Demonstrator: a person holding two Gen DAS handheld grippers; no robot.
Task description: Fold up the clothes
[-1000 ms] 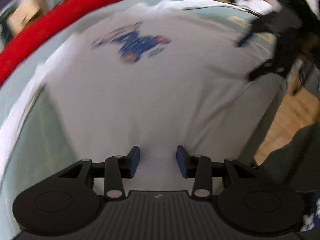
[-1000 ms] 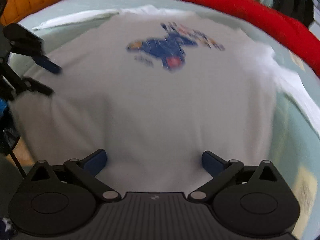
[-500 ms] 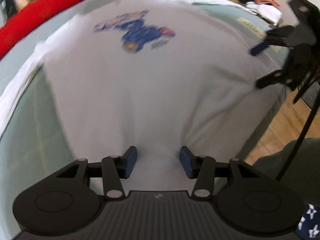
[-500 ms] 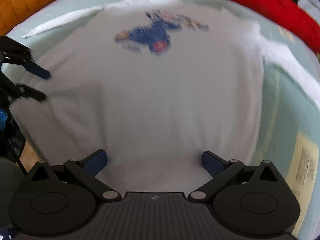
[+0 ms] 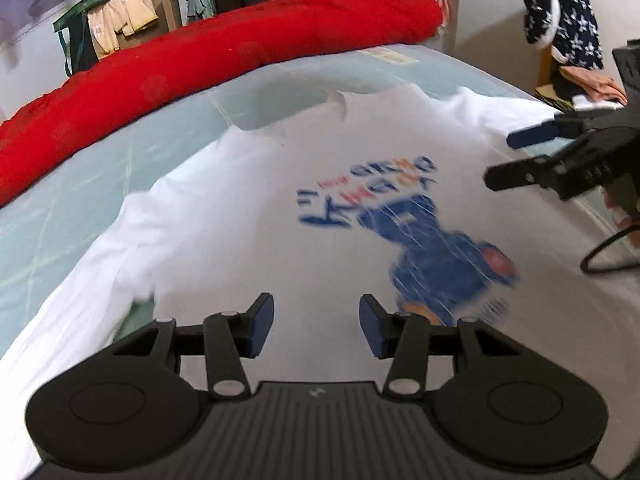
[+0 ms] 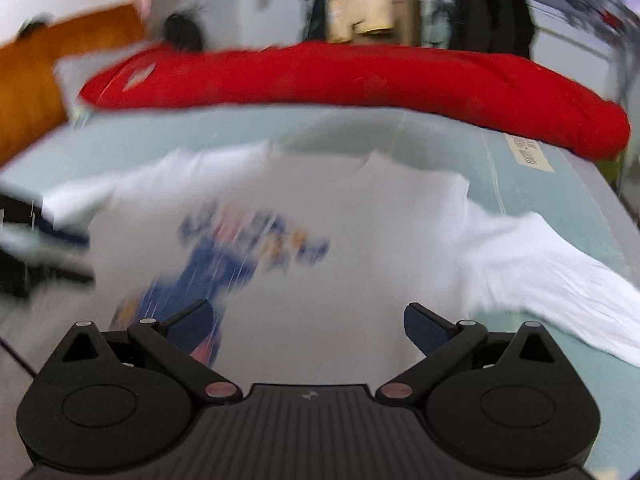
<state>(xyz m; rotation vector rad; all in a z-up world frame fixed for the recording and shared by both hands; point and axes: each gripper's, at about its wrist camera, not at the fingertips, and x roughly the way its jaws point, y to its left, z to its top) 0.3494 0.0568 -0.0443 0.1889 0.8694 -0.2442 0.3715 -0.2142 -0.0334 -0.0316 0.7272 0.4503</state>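
**White tee flat on the bed, both grippers spread and holding nothing**

- Bed (image 5: 92,184): pale green mattress cover fills both views. The label strip (image 6: 528,152) lies on it at 2 o'clock in the right wrist view.
- Red bolster (image 5: 208,60): long roll along the far edge of the bed, running from 9 to 1 o'clock in the left wrist view and across 12 o'clock in the right wrist view (image 6: 360,76).
- White T-shirt (image 5: 224,216): spread front-up on the bed, collar toward the bolster, hem toward the cameras. One sleeve (image 6: 560,276) lies out at 3 o'clock in the right wrist view. Both views are motion-blurred.
- Blue print (image 5: 432,248) on the chest: text is upside down from here. It sits at 2 o'clock of the left gripper and at 10 o'clock in the right wrist view (image 6: 240,256).
- Left gripper (image 5: 317,330): jaws part-way apart, nothing between the pads, poised over plain fabric near the shirt's middle. Contact with the cloth: can't tell.
- Right gripper (image 6: 308,330): jaws wide apart, nothing held, over the lower shirt. Its left pad overlaps the bottom of the print. Also visible from the left wrist view at 3 o'clock (image 5: 516,158), fingers apart.
- Background clutter behind the bed: too blurred to call.
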